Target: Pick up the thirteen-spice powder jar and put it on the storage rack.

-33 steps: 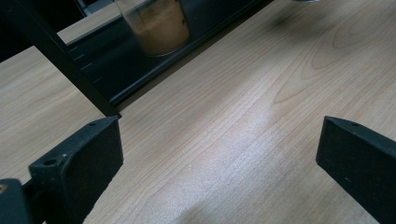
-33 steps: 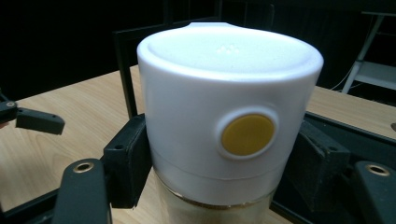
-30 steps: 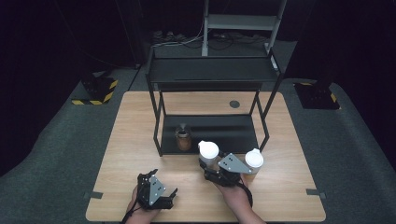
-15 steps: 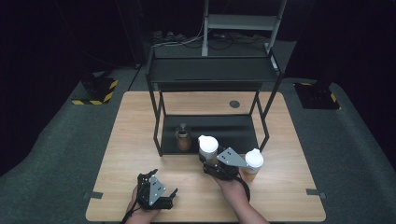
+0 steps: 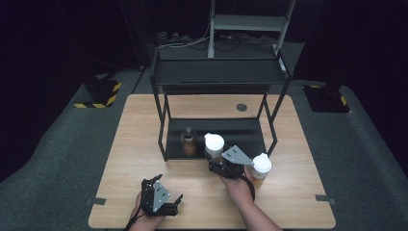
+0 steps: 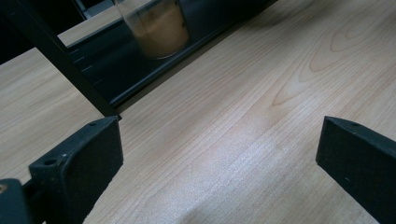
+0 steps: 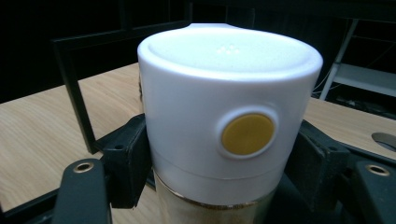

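Observation:
My right gripper [image 5: 217, 159] [image 7: 224, 158] is shut on a white-lidded jar [image 5: 214, 144] [image 7: 229, 107], its jaws pressing both sides just under the lid, which has a yellow dot. The jar is upright at the front edge of the black rack's lower shelf [image 5: 243, 132]. A second white-lidded jar [image 5: 261, 166] stands on the table right of that hand. An open jar of brown powder [image 5: 188, 143] [image 6: 159, 28] sits on the lower shelf at the left. My left gripper [image 5: 166, 202] [image 6: 219, 140] rests low near the table's front edge, open, nothing between its jaws.
The black two-level rack [image 5: 221, 72] stands mid-table, its legs [image 5: 161, 127] framing the lower shelf. A round dark grommet [image 5: 241, 107] is set in the wooden table [image 5: 134, 139] behind it. Dark floor surrounds the table.
My right gripper has carried the white-lidded jar away from the person, up to the lower shelf's front edge. The left gripper and the other jars have stayed put.

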`<state>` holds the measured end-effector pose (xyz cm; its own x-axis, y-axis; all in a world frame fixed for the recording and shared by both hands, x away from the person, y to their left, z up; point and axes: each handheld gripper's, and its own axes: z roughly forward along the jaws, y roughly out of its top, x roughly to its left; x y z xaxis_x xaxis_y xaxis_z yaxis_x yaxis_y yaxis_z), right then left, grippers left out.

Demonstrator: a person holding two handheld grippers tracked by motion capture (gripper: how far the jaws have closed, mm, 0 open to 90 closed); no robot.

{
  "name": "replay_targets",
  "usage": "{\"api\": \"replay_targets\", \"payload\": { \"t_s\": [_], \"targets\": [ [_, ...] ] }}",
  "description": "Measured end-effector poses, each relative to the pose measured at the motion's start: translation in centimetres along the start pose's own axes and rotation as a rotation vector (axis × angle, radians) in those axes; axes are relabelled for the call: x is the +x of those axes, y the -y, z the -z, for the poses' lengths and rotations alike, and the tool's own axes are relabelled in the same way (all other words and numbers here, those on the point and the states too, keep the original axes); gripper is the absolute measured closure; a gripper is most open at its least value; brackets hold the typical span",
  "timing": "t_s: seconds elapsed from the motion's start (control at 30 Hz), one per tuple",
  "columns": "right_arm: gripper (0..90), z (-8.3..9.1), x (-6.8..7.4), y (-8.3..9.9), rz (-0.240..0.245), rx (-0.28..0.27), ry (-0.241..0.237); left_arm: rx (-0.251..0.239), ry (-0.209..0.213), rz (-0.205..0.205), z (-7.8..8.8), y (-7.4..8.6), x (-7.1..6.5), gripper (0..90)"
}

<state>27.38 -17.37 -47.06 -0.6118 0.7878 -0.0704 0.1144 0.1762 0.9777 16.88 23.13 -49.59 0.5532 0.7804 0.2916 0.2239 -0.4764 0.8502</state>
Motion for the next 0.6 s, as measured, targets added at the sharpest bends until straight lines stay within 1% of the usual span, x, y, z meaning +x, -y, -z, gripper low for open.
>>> {"api": "replay_targets", "payload": {
  "t_s": [0.6],
  "targets": [
    [30.2,-2.0,-0.3,-0.7,-0.004,0.002,0.028,-0.006,0.001,0.006,0.0,0.1,0.0,0.9]
  ]
}}
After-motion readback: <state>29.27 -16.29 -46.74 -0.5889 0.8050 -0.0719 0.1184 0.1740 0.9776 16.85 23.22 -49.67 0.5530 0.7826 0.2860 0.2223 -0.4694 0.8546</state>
